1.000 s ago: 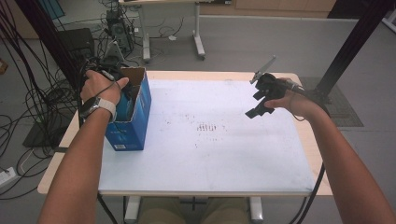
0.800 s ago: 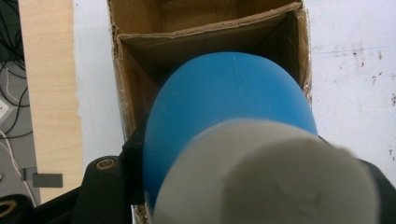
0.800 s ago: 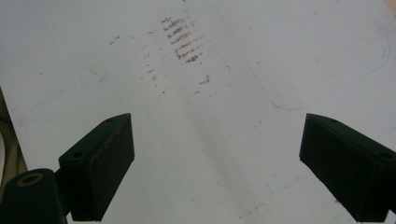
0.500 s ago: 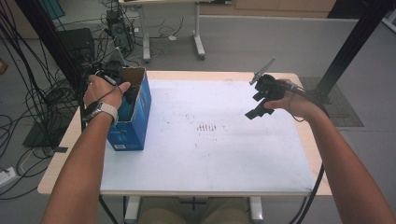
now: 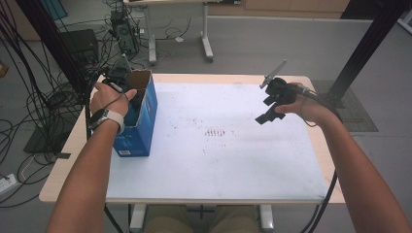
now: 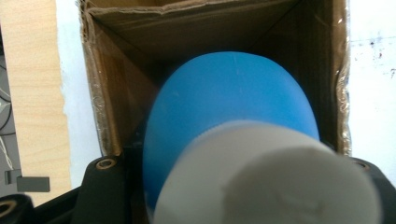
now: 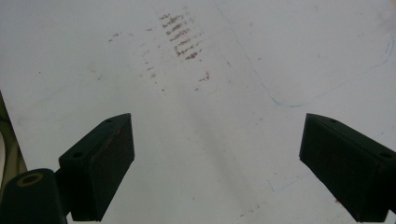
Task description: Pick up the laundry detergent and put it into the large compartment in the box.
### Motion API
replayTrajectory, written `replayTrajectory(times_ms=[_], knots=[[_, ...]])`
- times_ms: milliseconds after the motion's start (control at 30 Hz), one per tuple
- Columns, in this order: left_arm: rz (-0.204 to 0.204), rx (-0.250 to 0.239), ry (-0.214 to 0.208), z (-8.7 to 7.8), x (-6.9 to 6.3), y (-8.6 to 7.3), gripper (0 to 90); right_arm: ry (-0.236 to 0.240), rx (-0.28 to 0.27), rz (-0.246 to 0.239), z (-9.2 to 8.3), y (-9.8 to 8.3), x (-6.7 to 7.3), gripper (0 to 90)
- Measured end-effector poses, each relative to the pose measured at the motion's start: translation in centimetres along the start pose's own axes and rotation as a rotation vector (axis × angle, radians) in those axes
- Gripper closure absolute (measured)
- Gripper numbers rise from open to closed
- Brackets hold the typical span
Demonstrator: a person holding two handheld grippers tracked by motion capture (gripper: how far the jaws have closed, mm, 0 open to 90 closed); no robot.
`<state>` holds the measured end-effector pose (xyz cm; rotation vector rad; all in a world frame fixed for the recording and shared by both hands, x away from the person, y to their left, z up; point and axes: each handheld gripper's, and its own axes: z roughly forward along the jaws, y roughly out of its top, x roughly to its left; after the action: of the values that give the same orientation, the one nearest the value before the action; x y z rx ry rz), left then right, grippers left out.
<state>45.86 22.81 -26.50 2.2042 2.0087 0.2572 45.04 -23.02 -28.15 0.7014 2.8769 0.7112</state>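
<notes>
We hold the left gripper point(image 5: 127, 82) over the open blue box point(image 5: 141, 121), jaws pinching a blue bottle point(image 6: 233, 121) with a white cap point(image 6: 266, 177). We judge it best lowered straight, clear of the cardboard walls. Its long axis runs along the jaws, cap toward us. The right gripper point(image 7: 215, 168), jaws spread, hovers over the counter point(image 5: 233, 160).

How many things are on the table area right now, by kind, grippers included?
Grippers: 2, the left gripper and the right gripper
Cardboard box: 1
Blue bottle with a white cap: 1
Total: 4
</notes>
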Motion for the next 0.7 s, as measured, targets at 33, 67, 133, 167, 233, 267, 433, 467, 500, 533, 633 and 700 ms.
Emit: replayTrajectory(times_ms=[33, 67, 133, 167, 233, 267, 433, 467, 500, 533, 633, 700], knots=[[0.0, 0.003, -0.001, 0.1, 0.0, 0.0, 39.7, 0.0, 0.002, 0.0, 0.0, 0.0, 0.0, 10.0], [-0.001, 0.006, -0.002, 0.2, 0.0, 0.0, 39.7, 0.001, 0.004, -0.001, 0.1, 0.0, 0.0, 10.0], [-0.001, 0.01, -0.003, 0.5, 0.1, -0.1, 39.7, 0.002, 0.004, -0.001, 0.1, 0.0, 0.0, 10.0], [-0.001, 0.01, -0.002, 0.6, 0.1, -0.1, 39.7, 0.003, 0.003, -0.001, 0.1, -0.1, 0.0, 10.0], [0.0, 0.014, -0.003, 0.9, 0.1, -0.2, 39.7, 0.002, 0.005, 0.002, 0.1, -0.1, 0.0, 10.0], [-0.001, 0.015, -0.005, 1.0, 0.1, -0.2, 39.7, 0.002, 0.005, 0.002, 0.1, -0.1, 0.0, 10.0], [-0.001, 0.024, -0.012, 1.8, 0.2, -0.4, 39.7, 0.003, 0.006, 0.009, 0.1, -0.3, 0.0, 10.0], [-0.004, 0.022, -0.013, 1.8, 0.2, -0.4, 39.7, 0.003, 0.008, 0.009, 0.2, -0.4, 0.0, 10.0], [-0.001, 0.022, -0.012, 1.8, 0.2, -0.4, 39.7, 0.004, 0.008, 0.01, 0.2, -0.4, 0.0, 10.0], [-0.003, 0.023, -0.012, 1.7, 0.2, -0.3, 39.7, 0.005, 0.007, 0.01, 0.2, -0.4, 0.0, 10.0], [-0.003, 0.024, -0.015, 1.8, 0.3, -0.4, 39.7, 0.007, 0.01, 0.01, 0.3, -0.4, 0.0, 10.0], [-0.004, 0.022, -0.017, 1.8, 0.3, -0.4, 39.7, 0.006, 0.012, 0.009, 0.4, -0.4, 0.0, 10.0]])
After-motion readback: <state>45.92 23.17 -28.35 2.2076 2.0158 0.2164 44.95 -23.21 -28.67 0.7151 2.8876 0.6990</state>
